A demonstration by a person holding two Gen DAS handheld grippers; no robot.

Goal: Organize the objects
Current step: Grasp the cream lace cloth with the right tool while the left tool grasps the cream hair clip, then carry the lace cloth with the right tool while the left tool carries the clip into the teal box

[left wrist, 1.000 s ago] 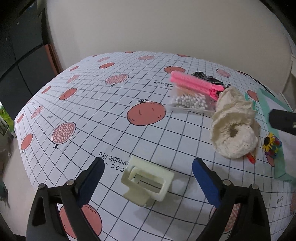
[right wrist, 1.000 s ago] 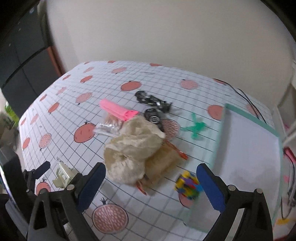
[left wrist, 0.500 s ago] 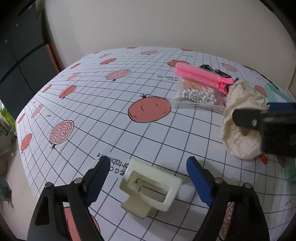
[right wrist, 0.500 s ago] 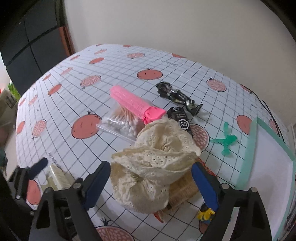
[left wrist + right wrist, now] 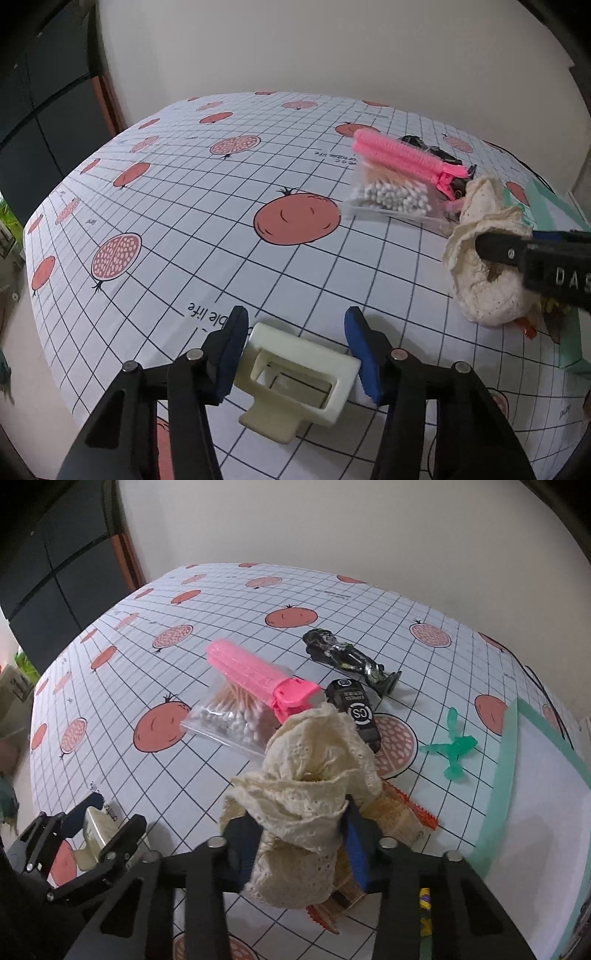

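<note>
A cream hair claw clip (image 5: 295,376) lies on the fruit-print tablecloth (image 5: 184,221). My left gripper (image 5: 295,347) has its blue fingers pressed on both sides of the clip. The clip also shows in the right wrist view (image 5: 94,830). My right gripper (image 5: 299,834) is shut on a cream lace cloth (image 5: 314,775), which bunches up between the fingers. The cloth also shows in the left wrist view (image 5: 480,266), with the right gripper's black finger across it.
A pink clip (image 5: 255,675) lies on a bag of cotton swabs (image 5: 232,720). A black figurine (image 5: 347,657), a black car key (image 5: 354,709) and a green plastic toy (image 5: 454,749) lie behind the cloth. A brown packet (image 5: 399,819) lies under it. A teal-edged white tray (image 5: 535,794) is at right.
My left gripper has moved forward and closed on the cream hair clip. My right gripper has moved down and closed on the lace cloth.
</note>
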